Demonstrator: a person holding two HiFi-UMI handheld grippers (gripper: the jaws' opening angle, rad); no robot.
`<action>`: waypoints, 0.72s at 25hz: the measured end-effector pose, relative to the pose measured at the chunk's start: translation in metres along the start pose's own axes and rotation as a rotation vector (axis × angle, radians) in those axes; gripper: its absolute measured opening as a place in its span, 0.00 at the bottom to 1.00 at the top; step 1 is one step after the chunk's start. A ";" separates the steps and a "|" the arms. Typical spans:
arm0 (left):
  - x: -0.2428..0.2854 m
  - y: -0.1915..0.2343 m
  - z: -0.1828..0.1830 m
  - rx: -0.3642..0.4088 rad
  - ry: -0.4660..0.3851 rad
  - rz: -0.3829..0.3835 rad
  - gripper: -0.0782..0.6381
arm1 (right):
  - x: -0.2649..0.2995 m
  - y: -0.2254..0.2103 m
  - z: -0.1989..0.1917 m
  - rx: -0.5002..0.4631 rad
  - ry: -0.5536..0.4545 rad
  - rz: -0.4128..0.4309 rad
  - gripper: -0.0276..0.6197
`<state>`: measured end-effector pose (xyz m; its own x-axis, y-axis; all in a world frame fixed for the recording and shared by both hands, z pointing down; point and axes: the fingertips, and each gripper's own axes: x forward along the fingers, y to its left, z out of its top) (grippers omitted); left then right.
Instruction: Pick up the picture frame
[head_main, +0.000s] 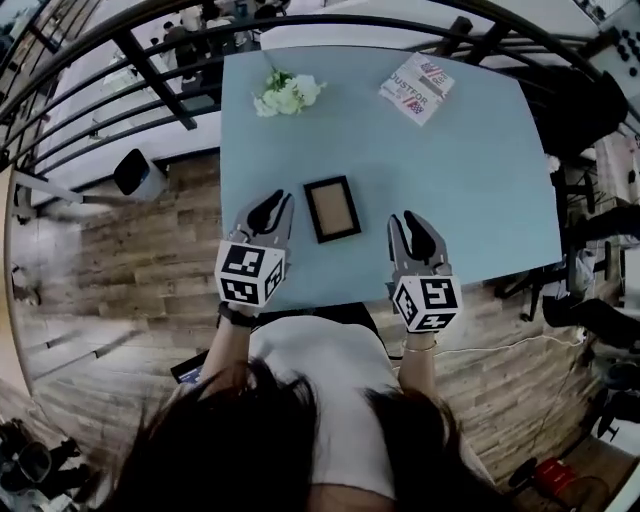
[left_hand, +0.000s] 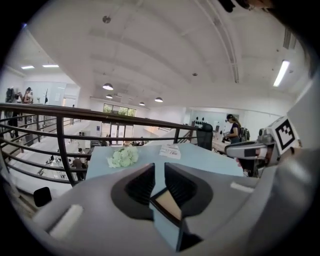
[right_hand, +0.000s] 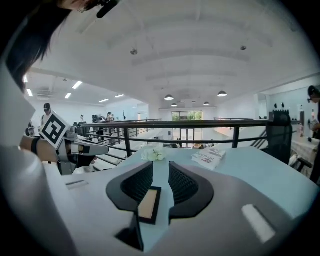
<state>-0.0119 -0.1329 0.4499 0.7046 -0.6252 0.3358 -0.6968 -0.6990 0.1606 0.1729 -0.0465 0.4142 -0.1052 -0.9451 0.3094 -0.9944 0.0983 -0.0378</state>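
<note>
A small dark picture frame (head_main: 332, 209) with a tan centre lies flat on the light blue table (head_main: 470, 180), near its front edge. My left gripper (head_main: 275, 200) hovers just left of the frame, its jaws drawn to a narrow slit with nothing between them. My right gripper (head_main: 408, 218) hangs just right of the frame, its jaws likewise close together and empty. In the left gripper view the frame (left_hand: 167, 202) shows through the slit below the gripper (left_hand: 160, 167). The right gripper view shows the frame (right_hand: 148, 204) low and left of the gripper (right_hand: 160, 167).
A bunch of white flowers (head_main: 287, 94) lies at the table's far left and a printed booklet (head_main: 417, 88) at the far right. A black railing (head_main: 150, 70) runs behind and left of the table. A person stands far off (left_hand: 232, 129).
</note>
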 end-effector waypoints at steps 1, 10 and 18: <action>0.004 0.001 0.002 -0.010 -0.003 0.022 0.19 | 0.009 -0.004 0.003 -0.002 0.001 0.028 0.15; 0.014 0.007 0.005 -0.094 -0.016 0.231 0.19 | 0.070 -0.022 0.021 -0.052 0.025 0.269 0.15; 0.008 0.014 0.001 -0.141 -0.022 0.352 0.19 | 0.092 -0.020 0.019 -0.071 0.051 0.402 0.15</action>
<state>-0.0157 -0.1480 0.4541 0.4205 -0.8269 0.3734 -0.9073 -0.3864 0.1661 0.1834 -0.1415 0.4258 -0.4841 -0.8103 0.3302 -0.8716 0.4798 -0.1005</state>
